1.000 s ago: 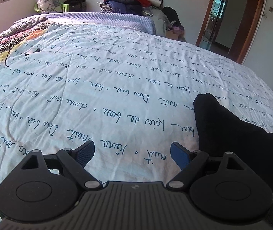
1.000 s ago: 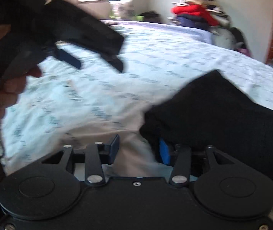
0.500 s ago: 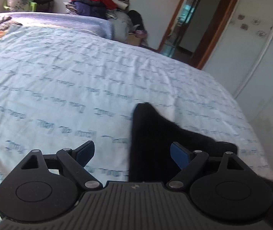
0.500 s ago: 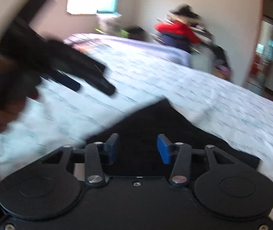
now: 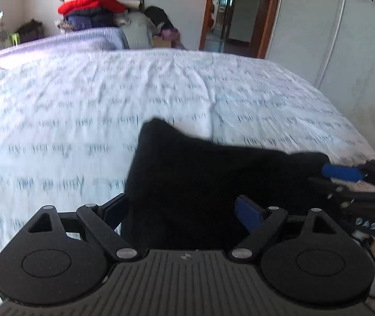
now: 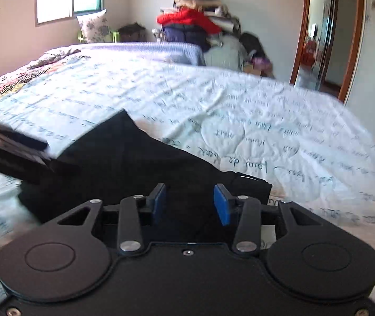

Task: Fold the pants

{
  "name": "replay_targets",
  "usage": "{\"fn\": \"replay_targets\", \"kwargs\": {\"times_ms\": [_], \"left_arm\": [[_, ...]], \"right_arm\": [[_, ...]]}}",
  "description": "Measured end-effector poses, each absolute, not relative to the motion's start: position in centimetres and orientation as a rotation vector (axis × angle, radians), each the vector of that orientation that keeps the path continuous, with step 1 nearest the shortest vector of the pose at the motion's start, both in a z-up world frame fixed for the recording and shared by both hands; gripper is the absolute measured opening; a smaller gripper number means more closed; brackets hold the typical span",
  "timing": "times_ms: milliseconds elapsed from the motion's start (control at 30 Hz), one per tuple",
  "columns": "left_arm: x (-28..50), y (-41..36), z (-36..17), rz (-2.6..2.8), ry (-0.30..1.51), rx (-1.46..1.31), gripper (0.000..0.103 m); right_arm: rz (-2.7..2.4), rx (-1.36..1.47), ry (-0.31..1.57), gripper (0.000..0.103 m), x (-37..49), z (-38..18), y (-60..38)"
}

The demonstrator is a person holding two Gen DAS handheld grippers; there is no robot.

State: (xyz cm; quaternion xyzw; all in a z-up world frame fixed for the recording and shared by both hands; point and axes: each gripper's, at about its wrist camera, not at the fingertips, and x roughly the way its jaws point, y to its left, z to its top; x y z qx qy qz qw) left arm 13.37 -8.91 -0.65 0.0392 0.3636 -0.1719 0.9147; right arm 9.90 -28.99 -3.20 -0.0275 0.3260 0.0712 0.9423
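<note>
Black folded pants lie on the pale blue quilt near its front edge. My left gripper hovers over their left part, jaws wide and still opening; the cloth's left edge sits between the fingers and no pad presses on it. In the left wrist view my right gripper reaches the pants' right corner. Seen in the right wrist view, the right gripper stands half narrowed above the pants, with a clear gap between its blue pads. The left gripper shows blurred at the left edge.
A pile of clothes with a red jacket stands beyond the bed's far end. A doorway and a white flowered wall are at the right. A floral pillow and patterned bedding are at the far left.
Both grippers have swept sideways over the bed onto the pants. The right jaws have narrowed. The pants now lie between the left fingers, and the right gripper has come into the left view.
</note>
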Motion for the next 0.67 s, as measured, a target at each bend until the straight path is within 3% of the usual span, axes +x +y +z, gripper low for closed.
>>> {"fn": "replay_targets", "kwargs": {"times_ms": [133,333,467,567,667], "left_arm": [[16.2,-10.8,-1.5,-0.312,0.774,0.132,0.091],[16.9,-11.1,-2.6,-0.269,0.811,0.142,0.091],[16.1,-11.1,-2.8,-0.23,0.8,0.166,0.091],[15.1,-11.2,-3.1,-0.201,0.789,0.183,0.092],[14.4,-11.3,-3.3,-0.192,0.79,0.19,0.092]], "right_arm": [[0.098,-0.033,0.726,0.042,13.1,-5.3,-30.1],[0.06,-0.024,0.613,0.045,8.8,-3.1,-29.1],[0.017,0.004,0.579,0.074,5.9,-3.4,-27.9],[-0.004,0.041,0.62,0.086,4.4,-4.0,-27.2],[-0.009,0.037,0.66,0.087,3.5,-4.3,-26.6]]}}
